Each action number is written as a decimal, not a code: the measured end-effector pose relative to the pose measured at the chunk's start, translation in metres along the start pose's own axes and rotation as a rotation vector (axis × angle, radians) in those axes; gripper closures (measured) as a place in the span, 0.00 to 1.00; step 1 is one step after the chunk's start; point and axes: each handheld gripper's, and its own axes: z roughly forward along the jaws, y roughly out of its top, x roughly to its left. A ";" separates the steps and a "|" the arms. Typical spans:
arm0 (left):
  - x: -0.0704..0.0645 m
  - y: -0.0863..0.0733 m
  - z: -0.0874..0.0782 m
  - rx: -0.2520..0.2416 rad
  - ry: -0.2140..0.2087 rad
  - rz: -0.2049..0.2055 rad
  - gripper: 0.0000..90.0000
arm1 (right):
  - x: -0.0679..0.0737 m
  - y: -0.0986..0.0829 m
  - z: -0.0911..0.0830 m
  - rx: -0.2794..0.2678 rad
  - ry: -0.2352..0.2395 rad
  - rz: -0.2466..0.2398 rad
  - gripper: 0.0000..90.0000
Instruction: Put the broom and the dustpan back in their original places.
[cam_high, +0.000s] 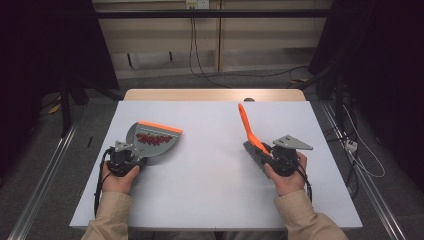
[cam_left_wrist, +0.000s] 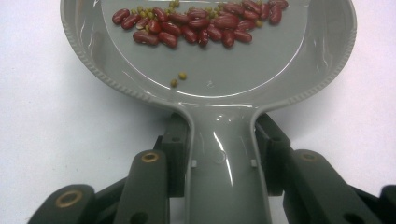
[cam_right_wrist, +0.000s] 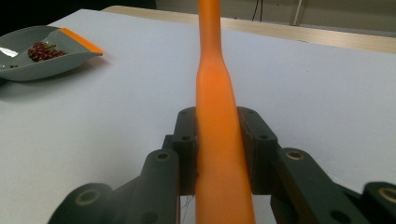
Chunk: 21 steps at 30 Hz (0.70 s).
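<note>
Inside, the grey dustpan (cam_high: 152, 144) holds red beans (cam_left_wrist: 201, 23).

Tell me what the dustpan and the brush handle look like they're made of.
The dustpan looks like glossy moulded grey plastic: bright highlights, a ribbed rim, a seamless handle between the left gripper jaws. Its orange front lip may be softer rubber, hard to tell. The brush handle looks like smooth, matte orange plastic, held by the right gripper.

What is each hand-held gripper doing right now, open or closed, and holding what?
Left hand-held gripper: closed on the handle of the grey plastic dustpan with red beans.
Right hand-held gripper: closed on the orange plastic brush handle.
</note>
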 end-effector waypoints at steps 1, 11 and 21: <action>0.000 0.000 0.000 0.002 0.002 0.001 0.70 | 0.000 0.000 0.000 -0.001 0.000 0.001 0.79; 0.000 0.000 0.002 0.004 0.006 -0.007 0.70 | -0.003 -0.001 0.009 -0.001 -0.030 0.009 0.79; -0.001 -0.001 0.005 0.026 0.008 -0.006 0.70 | -0.015 -0.013 0.019 0.016 -0.033 0.077 0.79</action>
